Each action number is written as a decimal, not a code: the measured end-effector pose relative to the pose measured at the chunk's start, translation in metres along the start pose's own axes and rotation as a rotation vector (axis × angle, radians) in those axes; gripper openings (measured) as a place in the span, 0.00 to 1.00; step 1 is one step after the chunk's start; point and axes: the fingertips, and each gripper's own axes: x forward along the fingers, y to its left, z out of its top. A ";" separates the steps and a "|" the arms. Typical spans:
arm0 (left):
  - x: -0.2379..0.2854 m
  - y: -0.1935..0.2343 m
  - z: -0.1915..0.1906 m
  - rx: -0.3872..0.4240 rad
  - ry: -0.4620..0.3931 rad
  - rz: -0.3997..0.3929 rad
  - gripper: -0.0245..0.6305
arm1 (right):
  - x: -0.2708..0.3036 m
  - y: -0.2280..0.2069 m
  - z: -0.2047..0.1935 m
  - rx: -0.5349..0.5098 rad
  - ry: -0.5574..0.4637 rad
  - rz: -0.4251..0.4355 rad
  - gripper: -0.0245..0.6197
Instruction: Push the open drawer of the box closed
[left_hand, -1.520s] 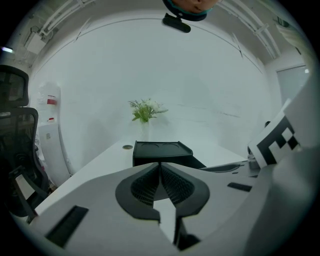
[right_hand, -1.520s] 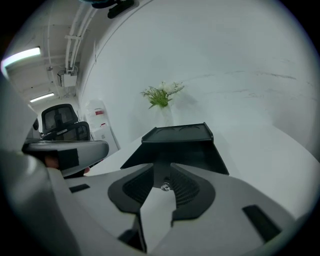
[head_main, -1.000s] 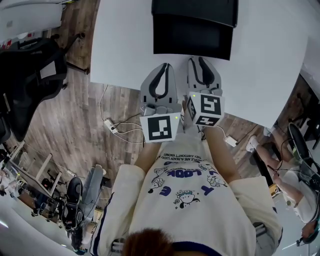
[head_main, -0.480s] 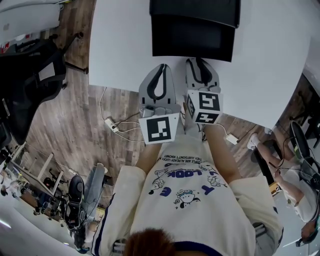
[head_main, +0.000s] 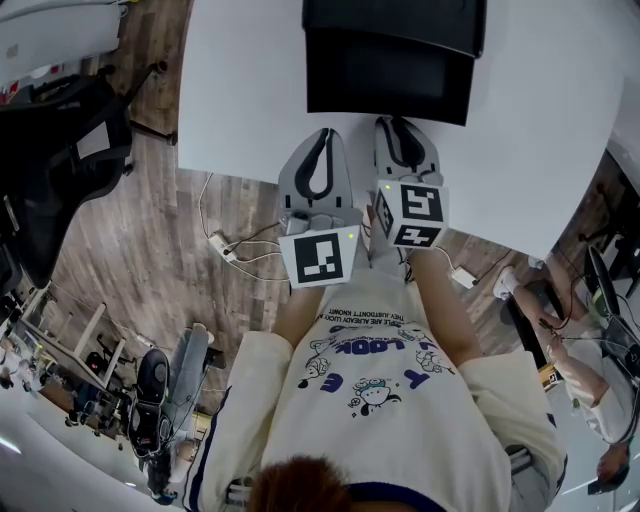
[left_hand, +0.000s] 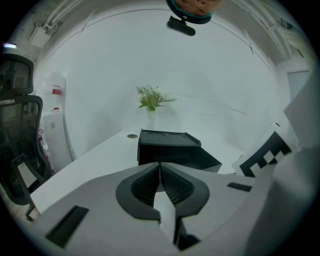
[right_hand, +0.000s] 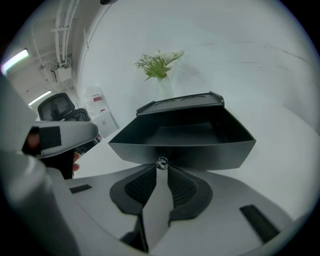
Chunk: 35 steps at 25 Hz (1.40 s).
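Out from the box: drawer stands open toward the person, looks empty inside, front wall facing both grippers.
Box: black, top flat, sits on a white table; the drawer is on its near side.
Right gripper: jaws pressed together, tips at the small metal ring pull in the middle of the drawer front, the side away from the box. Can't tell if the ring is pinched or only touched.
Left gripper: jaws closed on nothing, just off the left part of the drawer front, on the side away from the box. Looks clear of it, no contact.
Step in hand: judged as the start of the push; drawer not yet in.
How to push well: keep the right jaws closed so they act as one blunt tip. Seat them on the front wall at centre, by the ring. Drive straight toward the box, level with the table. An off-centre push would likely skew the drawer in its slot and jam it.
Ring: if it is pinched, let it go or let it hang slack; push on the wall, not on the ring.
Risk: box looks light and unfixed, so it may slide away instead of taking the drawer. Go slow and steady; the left gripper could press on the box top to hold it.
Done when: front wall sits flush with the box face.
Behind the box: plant, well apart, no concern.
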 end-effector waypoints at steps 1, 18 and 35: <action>0.000 0.001 0.000 -0.002 -0.001 0.003 0.07 | 0.000 0.000 0.000 0.004 0.001 0.002 0.17; 0.007 0.002 0.013 -0.007 -0.020 0.028 0.07 | 0.007 -0.003 0.018 0.007 -0.020 0.016 0.17; 0.031 0.004 0.024 -0.011 -0.012 0.043 0.07 | 0.037 -0.019 0.049 0.012 -0.038 0.019 0.17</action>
